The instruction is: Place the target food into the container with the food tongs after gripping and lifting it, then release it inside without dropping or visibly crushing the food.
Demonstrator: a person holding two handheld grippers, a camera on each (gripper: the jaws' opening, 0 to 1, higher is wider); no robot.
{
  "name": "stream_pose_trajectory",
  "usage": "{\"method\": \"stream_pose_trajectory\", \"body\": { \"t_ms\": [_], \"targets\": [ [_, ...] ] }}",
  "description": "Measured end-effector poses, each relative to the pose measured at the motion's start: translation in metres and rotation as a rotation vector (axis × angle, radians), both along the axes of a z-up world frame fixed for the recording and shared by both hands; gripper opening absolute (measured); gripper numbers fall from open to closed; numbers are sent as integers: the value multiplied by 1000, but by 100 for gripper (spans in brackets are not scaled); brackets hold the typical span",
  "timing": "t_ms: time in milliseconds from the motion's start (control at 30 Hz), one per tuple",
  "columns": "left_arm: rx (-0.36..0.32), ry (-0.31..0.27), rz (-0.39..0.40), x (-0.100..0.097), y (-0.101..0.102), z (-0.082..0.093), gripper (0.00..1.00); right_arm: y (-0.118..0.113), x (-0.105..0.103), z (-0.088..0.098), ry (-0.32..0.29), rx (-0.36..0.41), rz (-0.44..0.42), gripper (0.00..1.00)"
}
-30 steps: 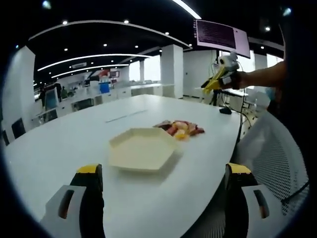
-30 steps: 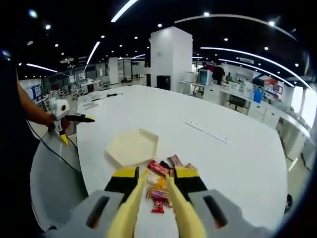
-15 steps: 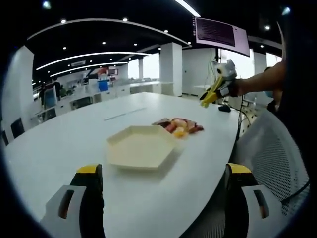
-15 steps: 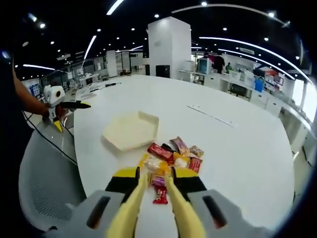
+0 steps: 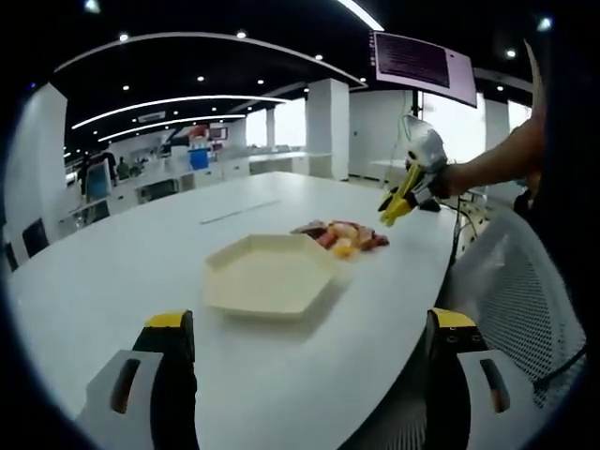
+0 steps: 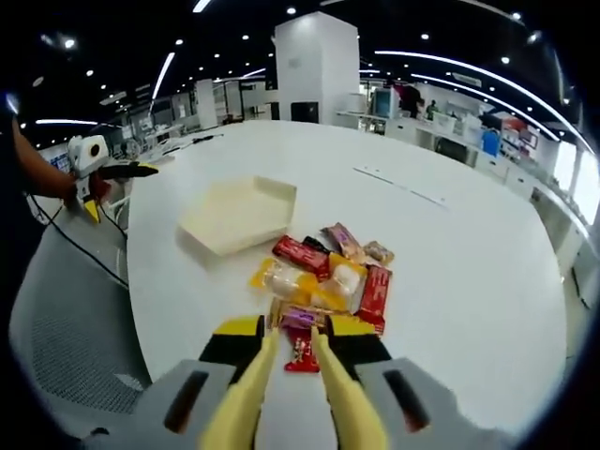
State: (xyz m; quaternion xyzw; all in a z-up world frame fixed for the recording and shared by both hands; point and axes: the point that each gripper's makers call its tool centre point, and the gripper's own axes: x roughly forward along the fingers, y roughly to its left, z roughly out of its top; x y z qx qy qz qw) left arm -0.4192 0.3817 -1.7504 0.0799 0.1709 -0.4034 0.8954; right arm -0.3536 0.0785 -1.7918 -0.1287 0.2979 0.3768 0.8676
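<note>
**Tongs poised over the snack pile, tray waiting alongside**

Near the curved bench (image 6: 469,281) edge closest to the person, going left to right in the right gripper view: the left tool (image 6: 98,169) is held just off the edge, apart from everything. Its own view shows both jaws spread wide with nothing between them.

Next comes the container (image 6: 234,214), a pale hexagonal tray lying flat and empty, a short way in from the edge. In the left gripper view the container (image 5: 270,277) sits nearest, with the snacks behind it.

Just beside the tray lies the pile of wrapped snacks (image 6: 328,277): red bars, yellow packets, a pinkish wrapper, all touching or overlapping. The pile of wrapped snacks (image 5: 339,238) is close to the tray but not in it.

Over the pile's near side hangs the right tool (image 6: 295,342), clamped on the yellow food tongs (image 6: 281,394). The tong tips stand a little apart and seem to hold nothing, though a small red wrapper sits between them and contact is hard to judge at this angle.

The step in hand looks like the approach to grip. Best done by picking one packet on the pile's fringe, straddling it across its narrow side, and closing only until it stops slipping, since soft packets would crush. Lift straight up before swinging over the tray.
</note>
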Motion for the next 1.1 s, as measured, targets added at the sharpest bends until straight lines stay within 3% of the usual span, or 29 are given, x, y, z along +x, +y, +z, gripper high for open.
{"method": "stream_pose_trajectory", "body": {
  "t_ms": [267,600,700,1100],
  "targets": [
    [8,14,-2,-1,1,-3,100,-4,4,-24,31,-47,-29,25],
    [-2,29,17,1,3,-4,100,-3,9,-33,41,-82,-44,24],
    [-1,33,19,1,3,-4,100,-3,6,-40,79,-88,-47,22],
    [-2,39,24,1,4,-5,99,-4,8,-36,84,-111,-59,21]
  ]
}}
